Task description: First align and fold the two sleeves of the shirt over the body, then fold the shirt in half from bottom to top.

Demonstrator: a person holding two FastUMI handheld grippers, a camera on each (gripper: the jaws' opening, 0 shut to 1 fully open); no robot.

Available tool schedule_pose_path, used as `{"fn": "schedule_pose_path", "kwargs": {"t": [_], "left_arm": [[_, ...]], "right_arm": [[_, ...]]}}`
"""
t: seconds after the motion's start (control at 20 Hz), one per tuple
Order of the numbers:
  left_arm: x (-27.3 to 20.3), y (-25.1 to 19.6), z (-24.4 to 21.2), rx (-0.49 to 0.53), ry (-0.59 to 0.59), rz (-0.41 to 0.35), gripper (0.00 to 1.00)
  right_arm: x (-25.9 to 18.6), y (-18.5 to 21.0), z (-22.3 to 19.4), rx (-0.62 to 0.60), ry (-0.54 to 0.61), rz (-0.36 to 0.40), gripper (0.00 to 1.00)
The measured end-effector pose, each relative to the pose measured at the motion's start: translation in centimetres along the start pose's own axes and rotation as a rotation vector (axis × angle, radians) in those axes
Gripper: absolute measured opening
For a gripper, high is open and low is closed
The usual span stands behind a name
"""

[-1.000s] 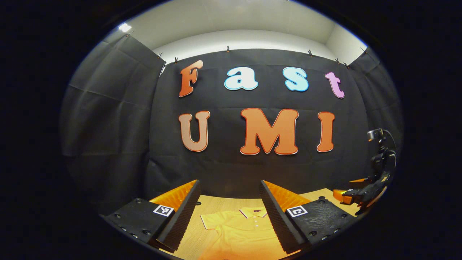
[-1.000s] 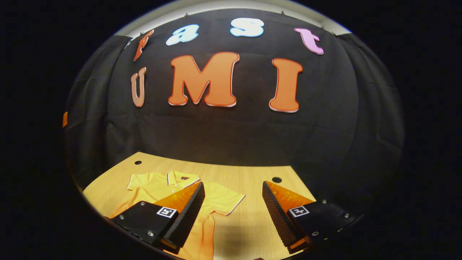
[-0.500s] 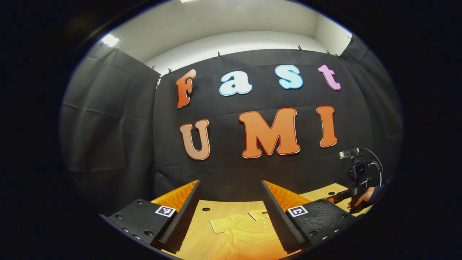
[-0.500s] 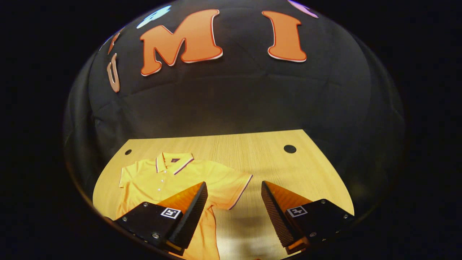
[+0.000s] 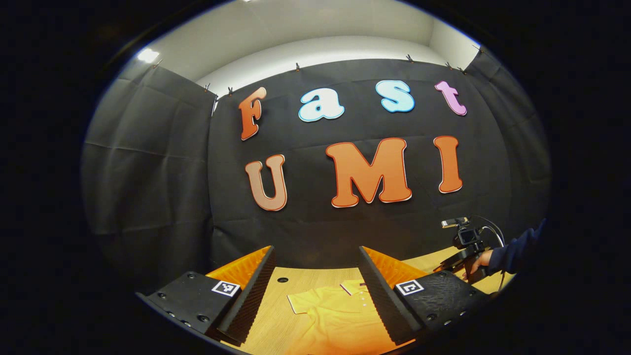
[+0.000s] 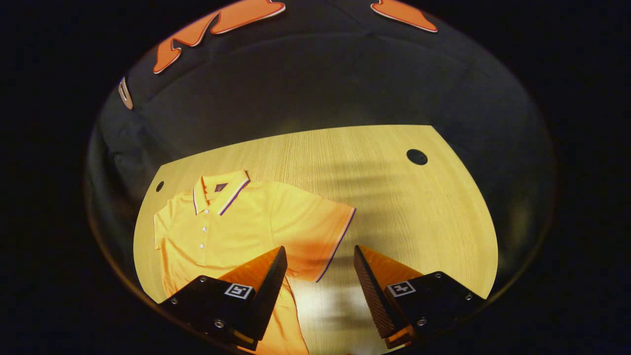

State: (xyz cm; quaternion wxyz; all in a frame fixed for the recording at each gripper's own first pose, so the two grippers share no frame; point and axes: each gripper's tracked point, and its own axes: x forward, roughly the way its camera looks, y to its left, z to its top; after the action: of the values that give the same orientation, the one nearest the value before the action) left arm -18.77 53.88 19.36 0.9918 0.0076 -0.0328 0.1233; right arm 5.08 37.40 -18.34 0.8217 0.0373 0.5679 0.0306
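Note:
A yellow polo shirt [image 6: 236, 222] lies flat and face up on the wooden table [image 6: 404, 207], its collar [image 6: 219, 190] toward the back wall. Its sleeve [image 6: 315, 231], with a striped hem, spreads out to the side. My right gripper [image 6: 319, 249] is open and hovers over that sleeve's hem, holding nothing. My left gripper [image 5: 315, 251] is open too, held higher and facing the wall, with the shirt [image 5: 340, 315] below between its fingers. In the left gripper view the right gripper [image 5: 461, 256] shows far right, held by a hand [image 5: 478, 261] in a dark sleeve.
Black cloth walls close the table at the back and sides. The tabletop has round holes near its back corners [image 6: 417, 157] [image 6: 159, 186]. Bare wood stretches to the right of the shirt [image 6: 424, 236].
My right gripper has tipped down toward the table and come closer to the shirt's sleeve. The left gripper has shifted only slightly. Both stay open.

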Motion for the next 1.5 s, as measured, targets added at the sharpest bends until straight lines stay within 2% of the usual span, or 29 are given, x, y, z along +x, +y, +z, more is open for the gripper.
{"fn": "schedule_pose_path", "kwargs": {"t": [0.15,0.25,0.35,0.45,0.55,0.6,0.65,0.8,0.9,0.95,1.05,1.1,1.15,1.2,1.25,1.3,1.4,1.45,1.5], "left_arm": [[0.6,0.7,-2.2,-0.033,0.071,0.02,1.0],[0.8,1.4,-3.0,-0.029,0.1,0.032,0.99],[1.0,1.7,-3.4,-0.017,0.116,0.04,0.99],[1.3,1.7,-4.1,-0.015,0.135,0.041,0.99],[1.2,1.7,-4.5,-0.012,0.158,0.04,1.0],[1.2,1.8,-4.5,-0.008,0.165,0.042,0.99],[1.4,1.8,-4.8,-0.005,0.172,0.047,0.99],[1.7,1.9,-5.3,-0.008,0.194,0.052,0.99],[1.9,1.9,-5.8,-0.011,0.206,0.048,0.99],[2.0,1.9,-5.9,-0.01,0.21,0.045,0.99],[2.9,1.5,-6.1,-0.007,0.221,0.037,0.99],[2.9,1.4,-6.5,-0.005,0.226,0.033,0.99],[2.9,1.4,-6.7,-0.004,0.233,0.029,0.99],[2.6,1.4,-7.1,-0.002,0.241,0.021,0.99],[2.4,1.6,-7.2,0.001,0.247,0.014,0.99],[2.3,2.0,-7.1,0.005,0.248,0.011,0.99],[2.5,3.3,-6.9,0.015,0.241,0.009,0.99],[2.8,4.1,-7.0,0.016,0.242,0.013,0.99],[3.2,4.7,-7.2,0.011,0.246,0.014,0.99]], "right_arm": [[2.4,-0.1,-1.8,0.049,0.108,0.002,0.79],[3.8,-0.6,-2.2,0.05,0.143,-0.021,0.76],[4.9,-0.5,-2.6,0.074,0.194,-0.012,0.73],[5.9,-0.6,-3.2,0.1,0.245,-0.007,0.72],[6.8,-1.2,-3.3,0.112,0.267,-0.036,0.71],[7.1,-1.4,-3.2,0.115,0.276,-0.048,0.63],[7.2,-1.1,-2.6,0.116,0.265,-0.036,0.69],[7.6,-1.1,-2.4,0.06,0.302,-0.058,0.6],[7.7,-1.0,-2.5,0.001,0.332,-0.09,0.6],[8.0,-1.3,-2.9,-0.038,0.346,-0.126,0.56],[7.8,-0.7,-2.5,-0.031,0.353,-0.14,0.51],[7.8,-0.6,-2.5,-0.021,0.351,-0.14,0.4],[7.7,-0.4,-2.7,-0.012,0.358,-0.139,0.37],[7.8,-0.4,-2.5,-0.018,0.353,-0.132,0.28],[7.7,-0.2,-3.0,0.012,0.377,-0.108,0.28],[7.5,0.0,-2.8,0.053,0.373,-0.085,0.14],[7.1,0.4,-2.6,0.161,0.384,-0.047,0.11],[7.0,0.3,-1.8,0.199,0.343,-0.05,0.04],[6.8,0.8,-1.4,0.206,0.327,-0.028,0.05]]}}
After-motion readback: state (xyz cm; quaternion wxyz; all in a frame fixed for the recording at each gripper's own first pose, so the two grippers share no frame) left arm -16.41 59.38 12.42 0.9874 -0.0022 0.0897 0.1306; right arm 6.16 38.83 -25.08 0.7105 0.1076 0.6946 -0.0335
